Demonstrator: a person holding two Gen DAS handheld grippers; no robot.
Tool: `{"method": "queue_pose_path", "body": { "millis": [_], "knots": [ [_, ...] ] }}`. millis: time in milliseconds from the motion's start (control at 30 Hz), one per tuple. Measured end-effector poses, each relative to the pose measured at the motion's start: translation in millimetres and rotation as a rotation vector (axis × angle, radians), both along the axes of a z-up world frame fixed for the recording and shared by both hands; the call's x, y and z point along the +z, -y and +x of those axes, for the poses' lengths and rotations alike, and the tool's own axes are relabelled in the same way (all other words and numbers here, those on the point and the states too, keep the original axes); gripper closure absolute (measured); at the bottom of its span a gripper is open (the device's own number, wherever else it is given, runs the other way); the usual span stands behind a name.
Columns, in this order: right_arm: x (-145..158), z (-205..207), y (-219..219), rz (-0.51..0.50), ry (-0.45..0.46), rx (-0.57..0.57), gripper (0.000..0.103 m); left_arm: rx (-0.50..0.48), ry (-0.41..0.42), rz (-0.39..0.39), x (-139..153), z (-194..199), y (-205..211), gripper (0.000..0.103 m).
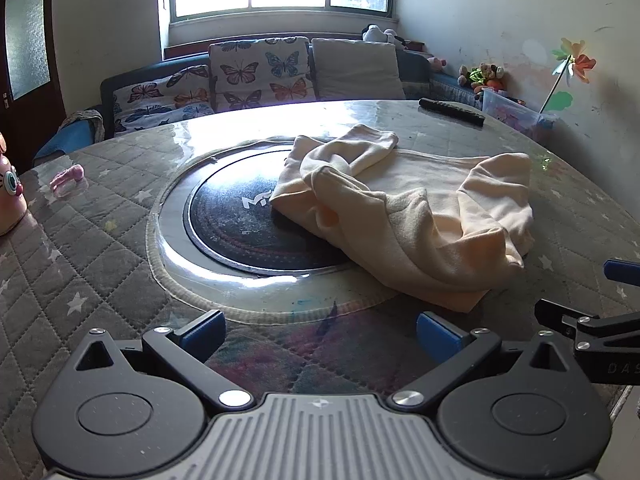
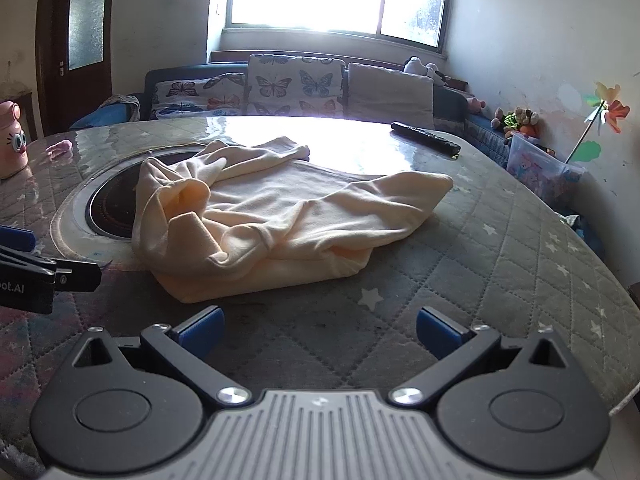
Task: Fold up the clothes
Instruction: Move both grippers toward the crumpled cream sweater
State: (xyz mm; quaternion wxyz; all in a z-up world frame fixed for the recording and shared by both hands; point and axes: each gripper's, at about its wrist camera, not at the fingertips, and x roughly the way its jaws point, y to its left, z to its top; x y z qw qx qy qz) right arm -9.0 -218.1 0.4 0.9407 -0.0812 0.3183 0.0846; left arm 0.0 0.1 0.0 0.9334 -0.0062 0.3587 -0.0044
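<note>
A cream long-sleeved garment [image 1: 404,216] lies bunched on the round quilted table, partly over the dark round hotplate [image 1: 240,220]; it also shows in the right wrist view [image 2: 272,216]. My left gripper [image 1: 320,336] is open and empty, low over the table, short of the garment's near edge and to its left. My right gripper [image 2: 318,330] is open and empty, just in front of the garment's near edge. The right gripper also shows at the right edge of the left wrist view [image 1: 592,300]. The left gripper shows at the left edge of the right wrist view [image 2: 40,264].
A black remote [image 1: 452,111] lies at the table's far right. A small pink object [image 1: 68,178] and a pink toy bottle [image 1: 8,196] sit at the left. A sofa with butterfly cushions [image 1: 256,76] stands behind the table. A toy bin [image 2: 544,168] is at the right wall.
</note>
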Motion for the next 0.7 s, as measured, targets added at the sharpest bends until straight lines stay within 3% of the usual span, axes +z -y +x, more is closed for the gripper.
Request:
{"method": "queue_pose_path", "body": {
  "millis": [700],
  "knots": [
    [2.0, 8.5, -6.7, 0.020, -0.033, 0.016, 0.000, -0.018, -0.008, -0.015, 1.5, 9.7, 1.0, 0.000]
  ]
}}
